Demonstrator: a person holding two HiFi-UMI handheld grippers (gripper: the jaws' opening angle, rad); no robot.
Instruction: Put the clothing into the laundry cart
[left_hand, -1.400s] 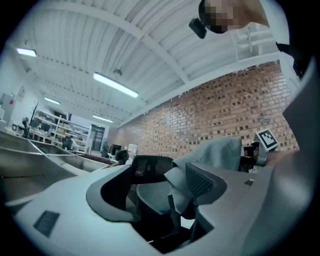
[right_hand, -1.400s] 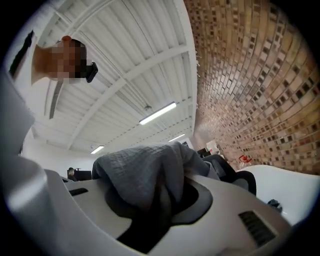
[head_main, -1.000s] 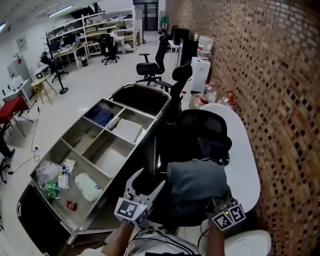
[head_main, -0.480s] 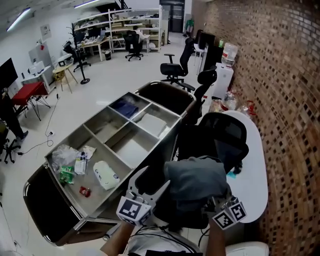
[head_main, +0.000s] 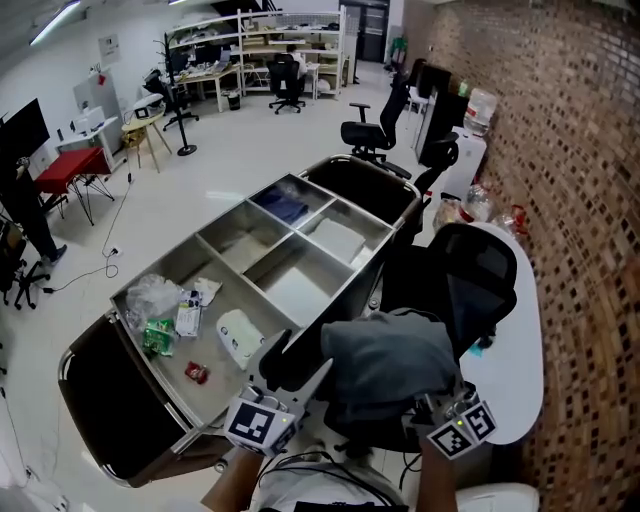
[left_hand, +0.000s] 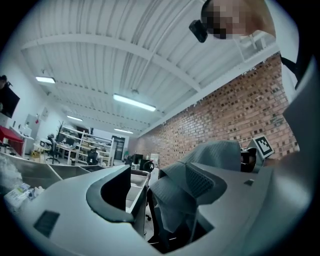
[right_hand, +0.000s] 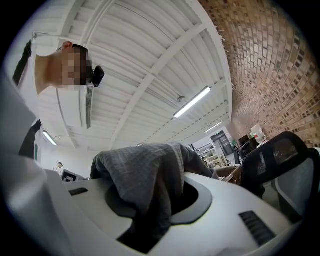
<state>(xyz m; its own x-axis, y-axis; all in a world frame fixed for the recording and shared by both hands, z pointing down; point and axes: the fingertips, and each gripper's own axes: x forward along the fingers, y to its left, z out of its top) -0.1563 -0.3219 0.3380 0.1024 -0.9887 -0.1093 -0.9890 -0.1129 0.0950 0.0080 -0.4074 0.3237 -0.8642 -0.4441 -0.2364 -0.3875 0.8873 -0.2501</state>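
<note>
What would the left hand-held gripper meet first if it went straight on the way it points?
Past the grey garment draped on its jaw, probably the black office chair beside the laundry cart; depth is unclear.

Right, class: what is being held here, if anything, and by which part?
The grey garment, gripped by a bunched fold in the shut right gripper; the open left gripper only props it, cloth draped over one jaw.

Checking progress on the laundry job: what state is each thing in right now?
Grey garment: bunched, held up, not yet in the cart.
Right gripper: shut on the garment.
Left gripper: jaws apart, garment hanging between them.
Cart: open on top, some compartments holding small items.
End bags: open.
</note>
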